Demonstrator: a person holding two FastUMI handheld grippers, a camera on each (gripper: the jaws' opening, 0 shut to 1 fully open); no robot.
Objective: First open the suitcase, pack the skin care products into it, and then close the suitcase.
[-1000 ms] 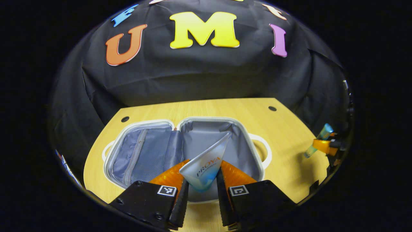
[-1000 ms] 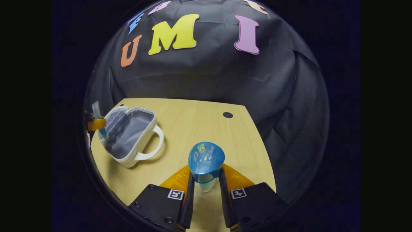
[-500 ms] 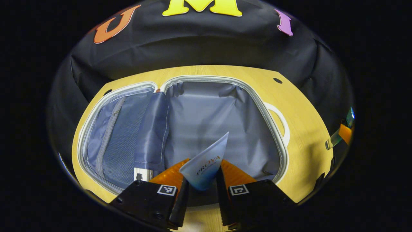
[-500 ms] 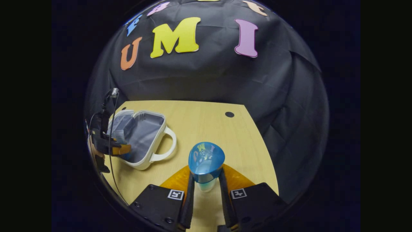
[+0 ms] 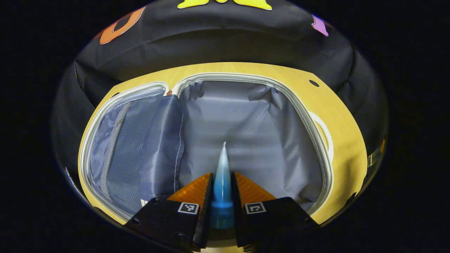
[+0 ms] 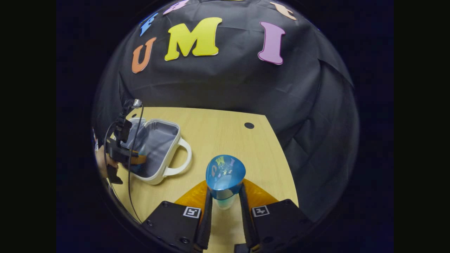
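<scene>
Left gripper view: left gripper (image 5: 222, 196) clamped on tube (image 5: 222, 182), edge-on over the open suitcase (image 5: 246, 79) liner. Right gripper (image 6: 225, 202) clamped on blue-capped bottle (image 6: 225, 177) above table (image 6: 225, 133) — suitcase well left.

Both round fisheye views are bending straight lines, so the bench (image 6: 218, 140) edges are curving toward the rims. Light is falling from above, showing the wood bright and the surroundings dim. Soft shadows are lying beside the suitcase (image 6: 154, 154). A blue cap (image 6: 225, 172) is reflecting glare. Focus is staying sharp centrally.
</scene>
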